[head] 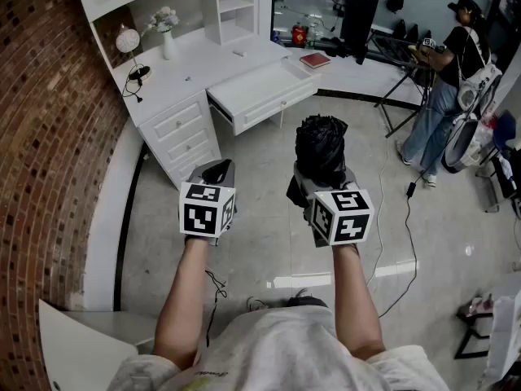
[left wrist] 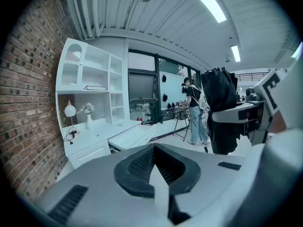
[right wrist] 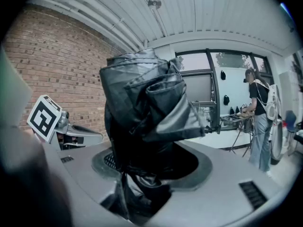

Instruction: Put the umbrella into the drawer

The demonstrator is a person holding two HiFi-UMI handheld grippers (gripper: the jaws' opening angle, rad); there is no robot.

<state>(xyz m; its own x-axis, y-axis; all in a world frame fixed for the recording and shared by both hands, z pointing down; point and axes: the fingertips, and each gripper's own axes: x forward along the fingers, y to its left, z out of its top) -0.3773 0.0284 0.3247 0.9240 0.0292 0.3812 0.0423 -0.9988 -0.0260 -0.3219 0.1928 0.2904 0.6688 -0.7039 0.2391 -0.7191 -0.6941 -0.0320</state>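
Right gripper (head: 321,179): jaws wide, clamped round the folded black umbrella (head: 320,143). The bundle stands up out of the jaws and loose fabric sags below them. It is carried in the air, well apart from the bench (head: 203,62), over open floor.

Left gripper (head: 216,172): jaws drawn close together, nothing between them. It hangs beside the right one.

Step in hand, as I judge it: carry the umbrella over to the open drawer (head: 273,108).
- Come in above the drawer's front edge, not against it.
- Tip the bundle flat so its long side lies along the drawer. Standing upright, it would likely block the drawer from closing.
- Lower until the fabric rests on the drawer floor, then let the jaws go.
- Watch the hanging folds, which could catch on the rim.
- The left gripper is free to steady the drawer front or push it shut.

Containers:
- The wide drawer under the bench top is pulled out, and its white inside shows nothing in it.
- The small drawers (head: 183,133) stacked at the left are shut, so their contents are unseen.
- The vase (head: 168,46) on the bench holds pale flowers.
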